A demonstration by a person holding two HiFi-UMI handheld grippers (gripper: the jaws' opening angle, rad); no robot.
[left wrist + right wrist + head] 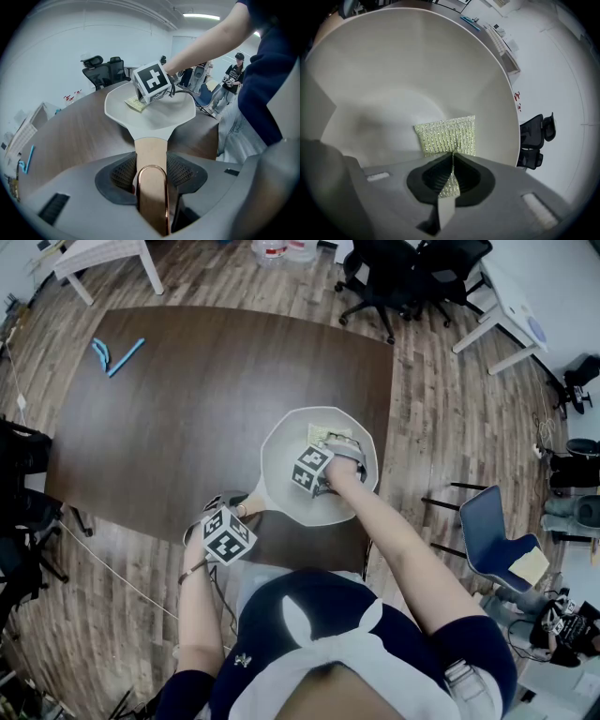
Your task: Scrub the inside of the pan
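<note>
A pale cream pan (281, 460) (154, 119) (393, 70) rests on the dark wooden table (187, 399). Its tan wooden handle (151, 161), with a copper hanging loop, is clamped between the pads of my left gripper (151, 174) (228, 521), which is shut on it. My right gripper (451, 159) (330, 457) reaches down inside the pan and is shut on a yellow-green glittery scrub cloth (447, 136) (135, 104) (328, 437). The cloth lies flat against the pan's inner floor, near the far wall.
Two blue strips (114, 354) lie at the table's far left. Black office chairs (403, 277) and a white desk (511, 306) stand beyond the table. A blue chair (492, 540) is at my right. People stand in the background (234, 75).
</note>
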